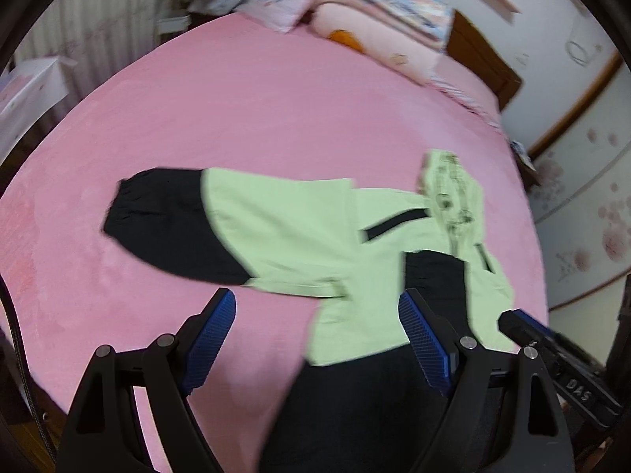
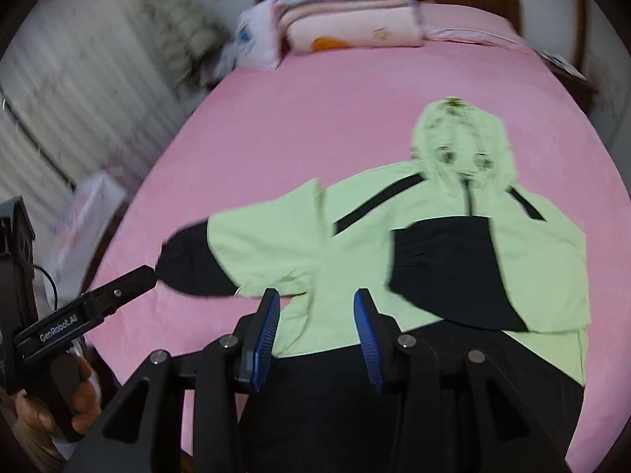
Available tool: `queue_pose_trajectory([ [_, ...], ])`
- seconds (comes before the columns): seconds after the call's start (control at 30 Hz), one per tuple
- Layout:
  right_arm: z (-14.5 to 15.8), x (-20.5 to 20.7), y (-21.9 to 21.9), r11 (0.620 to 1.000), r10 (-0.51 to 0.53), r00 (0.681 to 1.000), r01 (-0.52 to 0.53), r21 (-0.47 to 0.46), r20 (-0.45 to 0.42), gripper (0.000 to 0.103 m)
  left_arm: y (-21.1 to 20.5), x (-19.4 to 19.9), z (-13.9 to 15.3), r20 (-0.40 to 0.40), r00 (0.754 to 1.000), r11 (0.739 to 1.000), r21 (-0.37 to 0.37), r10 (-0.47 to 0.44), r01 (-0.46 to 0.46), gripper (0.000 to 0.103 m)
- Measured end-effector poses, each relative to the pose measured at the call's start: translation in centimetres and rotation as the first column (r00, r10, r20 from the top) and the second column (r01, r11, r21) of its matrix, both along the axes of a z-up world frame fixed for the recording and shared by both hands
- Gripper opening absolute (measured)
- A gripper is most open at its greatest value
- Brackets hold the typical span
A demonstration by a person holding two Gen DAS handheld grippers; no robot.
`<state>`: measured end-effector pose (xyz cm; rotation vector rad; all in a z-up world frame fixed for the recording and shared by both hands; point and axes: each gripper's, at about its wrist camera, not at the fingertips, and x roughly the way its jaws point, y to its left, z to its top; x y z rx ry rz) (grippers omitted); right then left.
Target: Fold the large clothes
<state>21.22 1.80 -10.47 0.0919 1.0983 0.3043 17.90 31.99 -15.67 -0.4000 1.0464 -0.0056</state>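
Black-framed and blue-padded, the left gripper (image 1: 317,335) is held above the near edge of the pink plush bedspread (image 1: 244,118) with its fingers wide apart and nothing between them; the right gripper (image 2: 317,329) is held likewise, its fingers partly apart and empty. Beyond both pairs of fingertips the task's garment, a pale green and black hooded jacket (image 2: 355,244), is spread face up on the bedspread, its black hem (image 2: 355,414) passing under the fingers and its hood (image 2: 461,142) pointing away from them. One black-cuffed sleeve (image 2: 437,268) is already laid across the chest, beyond the right fingertips; the other sleeve (image 1: 189,224) is stretched out flat, beyond and to the left of the left fingers. That outstretched sleeve appears to be the part to be folded next. For a clean fold, the sleeve is best pinched near its black cuff (image 1: 157,216) with one layer only, lifted just clear of the bedspread, and carried across the chest so that it lies flat over the first. Meanwhile the shoulder seam should be steadied by the right gripper, since the slippery fabric is likely to drag the body askew.
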Motion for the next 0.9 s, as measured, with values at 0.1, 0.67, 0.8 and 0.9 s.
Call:
queue_pose_trajectory([
  [0.1, -1.1, 0.8, 4.2, 0.999, 0.051, 0.999, -0.051, -0.010, 0.013, 0.039, 4.1, 0.2, -2.6, -0.019, 0.998, 0.998, 0.012, 0.060, -0.060, 0.084],
  [0.67, -10.6, 6.1, 17.3, 0.977, 0.200, 0.980, -0.201, -0.075, -0.014, 0.039, 21.2, 5.4, -23.4, -0.172, 0.865, 0.854, -0.156, 0.472, -0.497, 0.084],
  [0.8, -12.3, 6.8, 17.5, 0.979, 0.187, 0.981, -0.190, -0.074, -0.053, 0.039, 21.8, 6.2, -25.3, -0.149, 0.843, 0.826, -0.171, 0.518, -0.537, 0.084],
  [0.9, -12.9, 7.1, 17.1, 0.983, 0.168, 0.984, -0.172, -0.066, -0.066, 0.039, 21.3, 7.0, -25.6, -0.129, 0.844, 0.830, -0.155, 0.521, -0.536, 0.084],
])
